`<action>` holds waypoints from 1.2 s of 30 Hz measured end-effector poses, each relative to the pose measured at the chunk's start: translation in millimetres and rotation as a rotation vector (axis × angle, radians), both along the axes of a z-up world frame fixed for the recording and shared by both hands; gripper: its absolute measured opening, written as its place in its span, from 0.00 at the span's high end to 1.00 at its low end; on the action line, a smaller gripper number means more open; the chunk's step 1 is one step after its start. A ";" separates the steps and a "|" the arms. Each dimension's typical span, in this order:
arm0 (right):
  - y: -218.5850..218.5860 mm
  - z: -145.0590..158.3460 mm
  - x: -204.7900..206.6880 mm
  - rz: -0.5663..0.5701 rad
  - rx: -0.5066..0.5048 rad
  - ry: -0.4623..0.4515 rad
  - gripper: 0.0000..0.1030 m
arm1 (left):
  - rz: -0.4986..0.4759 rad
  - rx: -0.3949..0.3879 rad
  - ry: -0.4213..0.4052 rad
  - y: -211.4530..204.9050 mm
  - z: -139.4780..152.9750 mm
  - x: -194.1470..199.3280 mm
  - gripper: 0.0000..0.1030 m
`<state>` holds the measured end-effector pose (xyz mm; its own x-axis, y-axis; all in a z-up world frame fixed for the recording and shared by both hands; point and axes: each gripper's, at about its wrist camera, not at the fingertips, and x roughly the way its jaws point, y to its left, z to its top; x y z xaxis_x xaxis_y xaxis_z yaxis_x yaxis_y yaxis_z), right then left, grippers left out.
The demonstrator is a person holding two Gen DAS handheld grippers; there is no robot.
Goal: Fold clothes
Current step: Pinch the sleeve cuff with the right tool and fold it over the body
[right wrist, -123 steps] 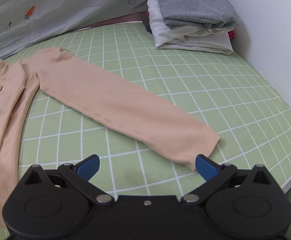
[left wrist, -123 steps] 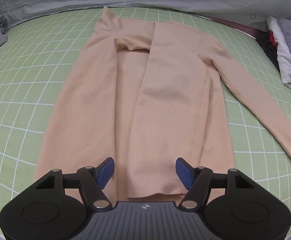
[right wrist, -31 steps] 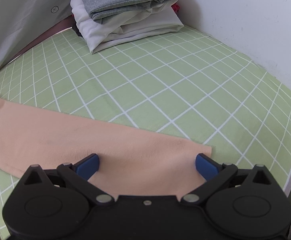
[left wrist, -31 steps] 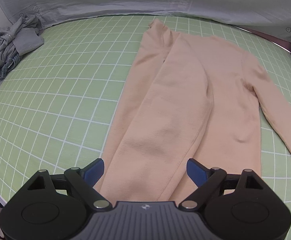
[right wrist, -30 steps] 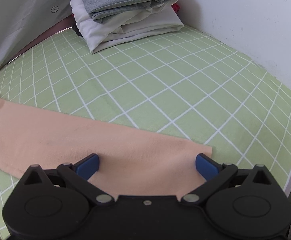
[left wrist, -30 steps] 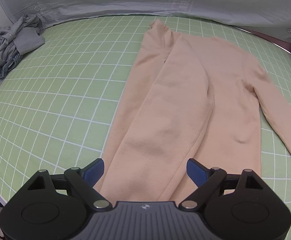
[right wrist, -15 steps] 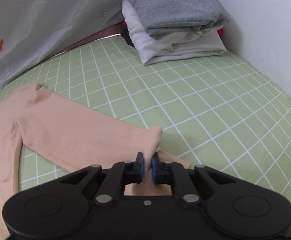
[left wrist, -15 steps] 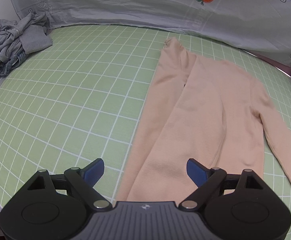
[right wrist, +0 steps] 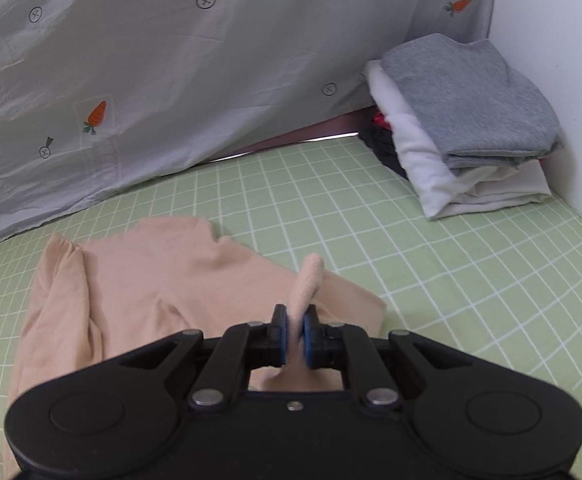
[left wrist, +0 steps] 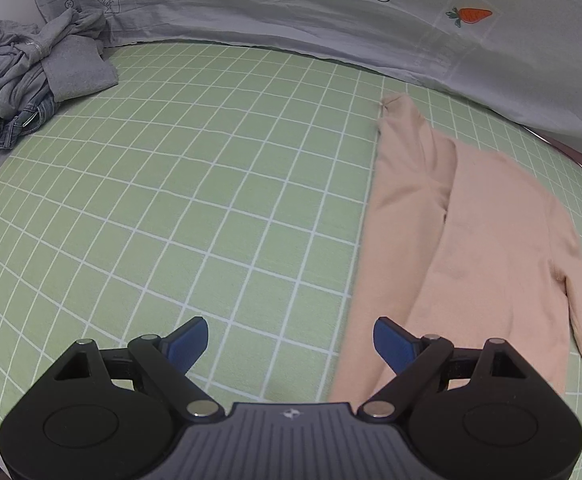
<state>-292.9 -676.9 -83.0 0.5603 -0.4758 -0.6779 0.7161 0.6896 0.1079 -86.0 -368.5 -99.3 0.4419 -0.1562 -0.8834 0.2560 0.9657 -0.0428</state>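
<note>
A: Orientation of the peach top (left wrist: 463, 236)?

B: Long axis runs from hem, nearest the left gripper (left wrist: 287, 346), away to the collar near the grey printed sheet (left wrist: 291, 8). The garment lies flat on the green grid mat (left wrist: 171, 200), one side panel folded inward over the body.

A: State of the fingers?

B: Left fingers (left wrist: 187, 338) are spread wide with nothing between them, over bare mat just left of the hem. Right gripper (right wrist: 295, 336) is clenched on the sleeve cuff (right wrist: 307, 284), which stands up between the pads.

A: Change against the frame one second earlier?

B: The right fingers were spread over a flat sleeve; they now pinch it, lifted and carried toward the body. The left gripper has shifted leftward off the garment. The folded stack (right wrist: 467, 120) and the grey heap (left wrist: 31, 68) are unchanged.
</note>
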 end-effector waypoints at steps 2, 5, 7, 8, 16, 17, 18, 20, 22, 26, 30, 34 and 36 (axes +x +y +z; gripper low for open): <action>7.3 1.5 30.3 0.044 0.015 -0.012 0.92 | 0.019 0.000 0.011 4.6 -6.6 19.5 0.13; 19.9 4.9 79.7 0.122 0.053 -0.034 0.92 | 0.048 0.002 0.031 10.7 -16.6 49.6 0.13; 30.8 3.9 112.6 0.182 0.090 -0.032 0.92 | 0.060 0.006 0.035 12.2 -20.8 65.4 0.13; 36.2 4.0 128.0 0.214 0.105 -0.028 0.92 | 0.059 0.011 0.034 12.5 -23.1 71.4 0.13; 74.3 -6.1 193.5 0.380 0.200 -0.026 0.56 | 0.104 0.024 0.061 21.5 -39.4 89.8 0.13; 76.3 -5.9 191.6 0.373 0.194 -0.021 0.50 | 0.106 0.025 0.062 22.5 -39.4 88.0 0.13; 76.1 -5.1 187.7 0.365 0.185 -0.016 0.43 | 0.106 0.025 0.063 23.3 -39.1 86.0 0.13; 73.4 -3.2 177.3 0.343 0.164 -0.004 0.35 | 0.102 0.026 0.058 22.1 -35.7 80.6 0.13; 64.7 -0.7 160.3 0.295 0.140 0.001 0.26 | 0.084 0.020 0.041 17.2 -27.7 73.2 0.13; 47.1 0.4 116.8 0.177 0.092 0.028 0.17 | 0.030 0.014 -0.004 2.7 -9.5 56.5 0.12; 34.3 -3.5 64.1 0.055 0.036 0.076 0.02 | -0.042 0.013 -0.052 -19.5 7.3 39.4 0.11; 22.1 -14.7 18.4 -0.058 0.037 0.118 0.00 | -0.106 0.009 -0.083 -45.5 17.0 25.2 0.10; 12.6 -19.4 2.7 -0.128 0.042 0.146 0.00 | -0.141 0.008 -0.092 -60.4 22.1 21.5 0.10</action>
<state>-290.1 -664.3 -102.4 0.3919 -0.5065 -0.7681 0.8076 0.5893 0.0234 -64.4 -428.9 -77.3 0.4947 -0.2154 -0.8419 0.3918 0.9201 -0.0052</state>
